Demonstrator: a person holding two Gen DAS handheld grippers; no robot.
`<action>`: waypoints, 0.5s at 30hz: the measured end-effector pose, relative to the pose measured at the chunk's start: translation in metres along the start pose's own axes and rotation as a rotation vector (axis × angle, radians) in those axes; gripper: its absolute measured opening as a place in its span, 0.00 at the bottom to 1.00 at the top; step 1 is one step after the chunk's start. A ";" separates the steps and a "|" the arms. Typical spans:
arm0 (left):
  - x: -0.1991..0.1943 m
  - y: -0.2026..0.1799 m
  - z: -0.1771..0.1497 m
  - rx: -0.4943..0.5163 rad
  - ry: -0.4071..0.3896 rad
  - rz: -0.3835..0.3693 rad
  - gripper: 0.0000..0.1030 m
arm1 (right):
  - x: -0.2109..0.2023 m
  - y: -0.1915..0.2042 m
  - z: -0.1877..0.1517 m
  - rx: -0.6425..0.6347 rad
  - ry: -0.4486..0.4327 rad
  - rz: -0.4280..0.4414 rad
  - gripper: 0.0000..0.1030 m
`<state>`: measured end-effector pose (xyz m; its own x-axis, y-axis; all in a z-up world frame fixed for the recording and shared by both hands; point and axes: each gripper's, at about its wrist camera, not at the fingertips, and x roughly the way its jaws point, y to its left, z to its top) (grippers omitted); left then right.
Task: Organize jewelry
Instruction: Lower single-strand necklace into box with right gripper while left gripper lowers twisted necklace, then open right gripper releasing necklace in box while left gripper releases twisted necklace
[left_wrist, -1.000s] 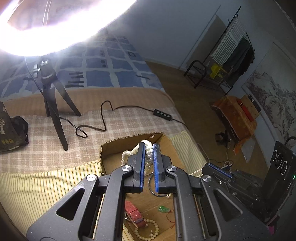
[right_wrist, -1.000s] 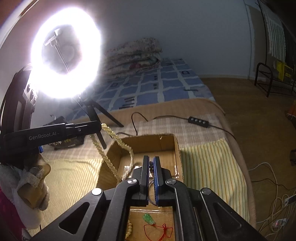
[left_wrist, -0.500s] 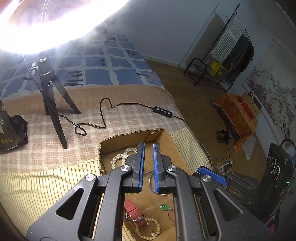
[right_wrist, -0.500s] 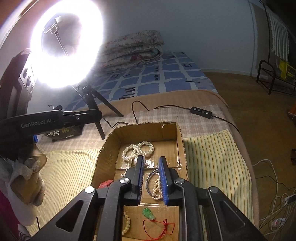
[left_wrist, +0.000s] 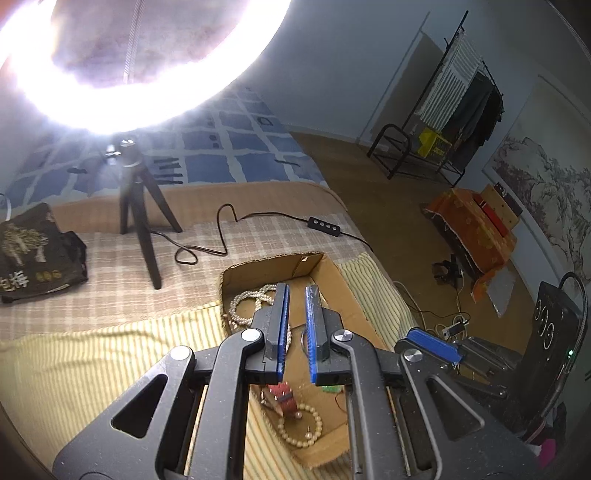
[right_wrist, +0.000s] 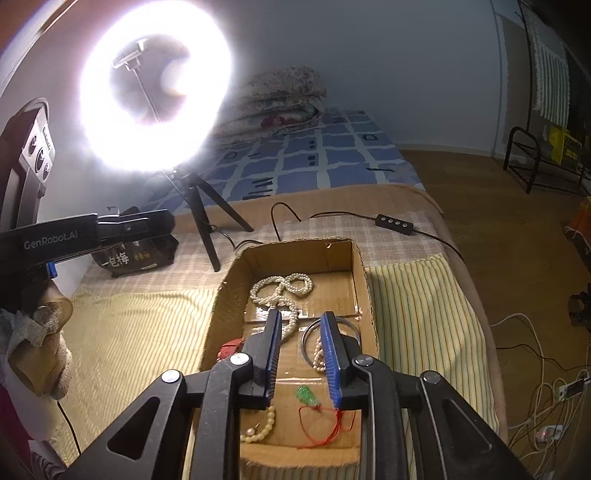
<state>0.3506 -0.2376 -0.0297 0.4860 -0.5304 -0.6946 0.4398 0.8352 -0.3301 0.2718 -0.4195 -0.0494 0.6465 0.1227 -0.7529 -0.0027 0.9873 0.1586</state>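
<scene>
An open brown cardboard box (right_wrist: 364, 291) sits on a yellow striped cloth (right_wrist: 417, 314) spread over a bed, and the jewelry lies on its floor. At the far end of the box a long white pearl necklace (right_wrist: 282, 290) rests in loose loops. Nearer, on the right side, a thin silver metal bangle (right_wrist: 308, 334) lies flat with a short strand of pearls (right_wrist: 317, 356) inside its ring. A red watch strap (right_wrist: 231, 347) lies against the left wall of the box. Closest to the camera lie a small green pendant on a red cord (right_wrist: 308, 395) and a cream beaded bracelet (right_wrist: 264, 426).

The right hand-held gripper (right_wrist: 299, 317) hangs above the middle of the box with its blue-padded jaws spread wide and nothing between them; the pearl necklace lies just beyond and below its tips, the bangle beside its right finger. The left hand-held gripper (left_wrist: 295, 290) hovers over the same box from the left side, its jaws parted by a narrower gap and also empty; in its view the pearl necklace (left_wrist: 245, 304) lies just left of the tips, while the watch strap (left_wrist: 282, 398) and beaded bracelet (left_wrist: 301, 428) show beneath its fingers.

Beyond the box a glowing white ring light (right_wrist: 155, 99) stands on a black tripod (right_wrist: 201, 221), its black cable with an inline remote (right_wrist: 393, 223) trailing across the checked blanket (right_wrist: 388, 243).
</scene>
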 end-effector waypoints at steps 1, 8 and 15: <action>-0.008 0.000 -0.002 0.003 -0.007 0.002 0.06 | -0.005 0.002 -0.001 -0.002 -0.004 -0.002 0.22; -0.059 -0.005 -0.019 0.029 -0.055 0.020 0.06 | -0.041 0.022 -0.011 -0.019 -0.039 -0.024 0.25; -0.108 -0.010 -0.040 0.055 -0.110 0.040 0.06 | -0.072 0.036 -0.026 -0.018 -0.073 -0.041 0.27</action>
<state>0.2636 -0.1825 0.0231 0.5823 -0.5121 -0.6314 0.4577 0.8484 -0.2661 0.2054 -0.3903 -0.0057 0.7005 0.0754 -0.7097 0.0116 0.9931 0.1170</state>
